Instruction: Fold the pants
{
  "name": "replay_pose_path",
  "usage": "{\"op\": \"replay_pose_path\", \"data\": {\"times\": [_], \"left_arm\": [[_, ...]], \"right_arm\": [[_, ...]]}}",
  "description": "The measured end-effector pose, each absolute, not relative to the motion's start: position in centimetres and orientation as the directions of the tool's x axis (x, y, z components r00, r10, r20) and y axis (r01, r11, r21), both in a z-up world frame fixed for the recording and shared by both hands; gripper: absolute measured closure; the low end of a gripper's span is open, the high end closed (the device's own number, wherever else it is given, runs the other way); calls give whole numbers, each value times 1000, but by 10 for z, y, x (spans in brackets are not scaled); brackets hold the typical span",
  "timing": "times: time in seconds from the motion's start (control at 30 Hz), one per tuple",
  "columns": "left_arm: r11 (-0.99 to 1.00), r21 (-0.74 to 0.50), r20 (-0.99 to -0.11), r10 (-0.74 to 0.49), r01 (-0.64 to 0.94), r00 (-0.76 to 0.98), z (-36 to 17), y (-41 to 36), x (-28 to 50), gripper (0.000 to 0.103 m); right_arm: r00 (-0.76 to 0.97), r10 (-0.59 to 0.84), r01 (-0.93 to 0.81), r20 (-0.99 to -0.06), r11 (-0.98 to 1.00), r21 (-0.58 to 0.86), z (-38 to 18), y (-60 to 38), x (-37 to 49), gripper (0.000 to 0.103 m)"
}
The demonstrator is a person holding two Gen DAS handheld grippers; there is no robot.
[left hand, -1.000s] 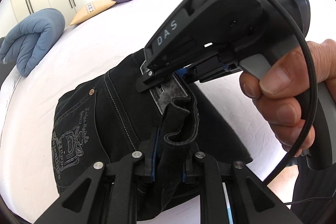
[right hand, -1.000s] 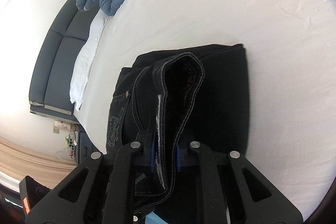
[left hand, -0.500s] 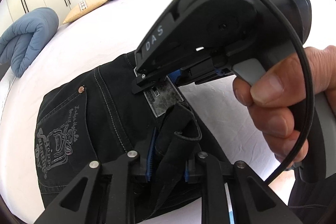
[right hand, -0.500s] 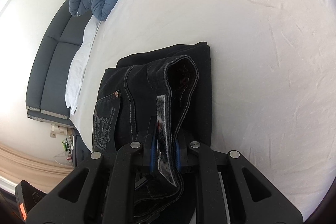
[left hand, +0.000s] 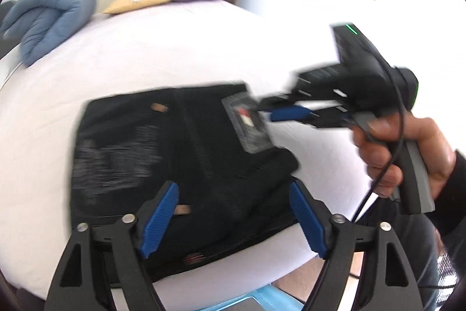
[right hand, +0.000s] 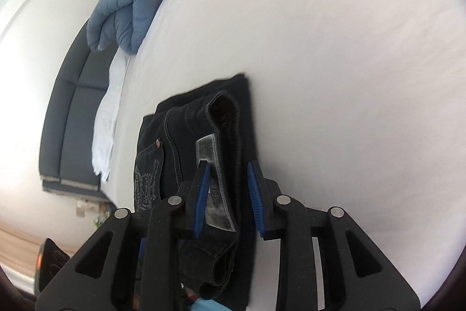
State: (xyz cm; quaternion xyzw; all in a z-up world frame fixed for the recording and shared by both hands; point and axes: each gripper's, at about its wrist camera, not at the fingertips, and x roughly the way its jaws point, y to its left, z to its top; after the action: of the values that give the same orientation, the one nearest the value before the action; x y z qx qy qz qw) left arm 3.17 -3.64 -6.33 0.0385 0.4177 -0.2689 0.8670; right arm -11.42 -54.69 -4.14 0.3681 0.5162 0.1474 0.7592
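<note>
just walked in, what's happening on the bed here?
A person with a handheld claw in each hand is folding black jeans on a white bed. The jeans lie folded in a compact stack near the bed's edge. The left claw is opening, wide, with no cloth between its pads. The right claw is also opening; the waistband with its grey label sits between its pads, which no longer press on it. It looks like both are letting go.

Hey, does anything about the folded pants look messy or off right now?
Mostly neat: the pants lie folded flat on the bed. One oddity: the waistband stands up in an open loop between the opening right gripper, not lying flat.
</note>
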Motion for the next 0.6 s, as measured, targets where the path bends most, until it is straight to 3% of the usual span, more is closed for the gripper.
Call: {"op": "replay_pose_path", "data": {"times": [0.13,0.23,0.3,0.33,0.37,0.53,0.6], "left_arm": [[893,-184,-731,-404,411,550,-52,7,59,22],[901,-220,-759,-398,373,515,-68,21,77,31],[900,-244,-798,-398,361,453,-89,27,86,47],[901,-252,-809,-396,352,434,-96,29,87,52],[900,-273,-808,-406,339,426,-100,33,88,61],[877,-358,-762,-473,321,442,-85,48,130,70],[870,-374,-752,-488,322,443,-83,50,161,84]], "right_arm": [[446,697,34,-562,614,788,-9,-527,-122,77],[349,724,-47,-595,648,760,-12,-486,-122,77],[270,694,-13,-667,696,718,-37,-470,-124,77],[224,661,25,-716,731,682,-58,-466,-127,82],[254,672,21,-696,715,698,-67,-469,-133,83],[309,671,6,-675,708,706,-68,-477,-145,93],[309,643,21,-701,732,681,-72,-476,-143,103]]}}
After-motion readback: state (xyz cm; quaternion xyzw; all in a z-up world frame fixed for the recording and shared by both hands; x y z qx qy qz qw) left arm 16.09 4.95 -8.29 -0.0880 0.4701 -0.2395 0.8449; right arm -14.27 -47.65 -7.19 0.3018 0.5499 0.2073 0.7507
